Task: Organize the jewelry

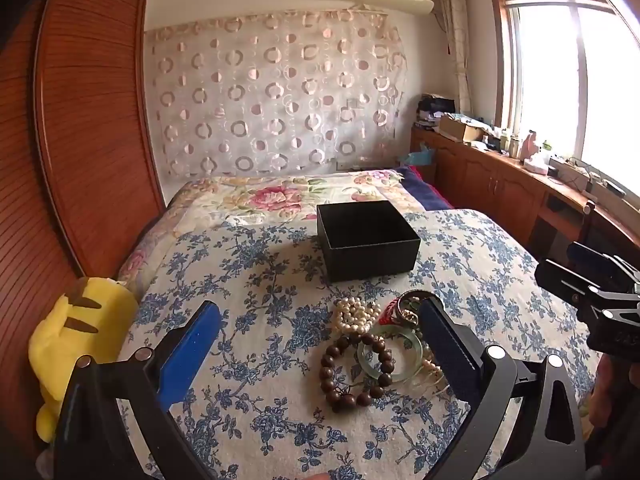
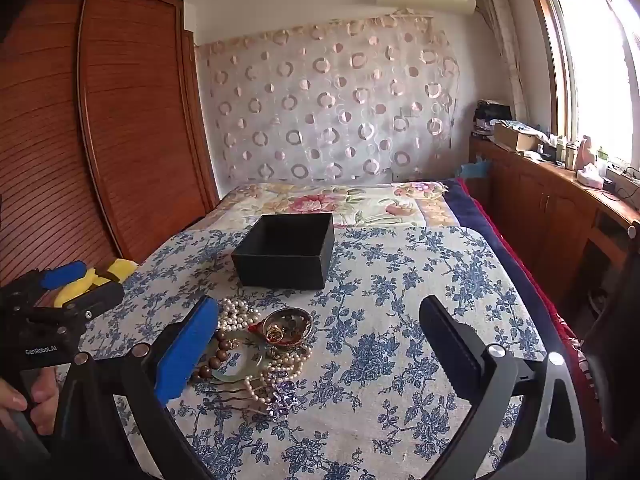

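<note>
On bed: black box (image 1: 368, 240) empty | both hand-held grippers (image 1: 320, 344) (image 2: 316, 344) spread apart, holding nothing

Inventory, bed surface, counted by kind:

- Black open box (image 1: 368, 240): one, at 12 o'clock from the jewelry heap.
- Brown wooden bead bracelet (image 1: 354, 372): one, at the heap's 7 o'clock.
- Pale green bangle (image 1: 390, 354): one, overlapping the bead bracelet at its 3 o'clock.
- Pearl strands (image 1: 358, 314): at least two clusters; exact count of strands cannot be told.
- Small round dish (image 2: 288, 326): one, holding rings too tangled to count.
- Hair comb (image 2: 236, 398): one, at the heap's 6 o'clock in the right wrist view.
- Yellow plush toy (image 1: 76, 344): one, at 9 o'clock.
- Handheld grippers: two, left gripper (image 1: 320, 348) and right gripper (image 2: 320, 348).
</note>
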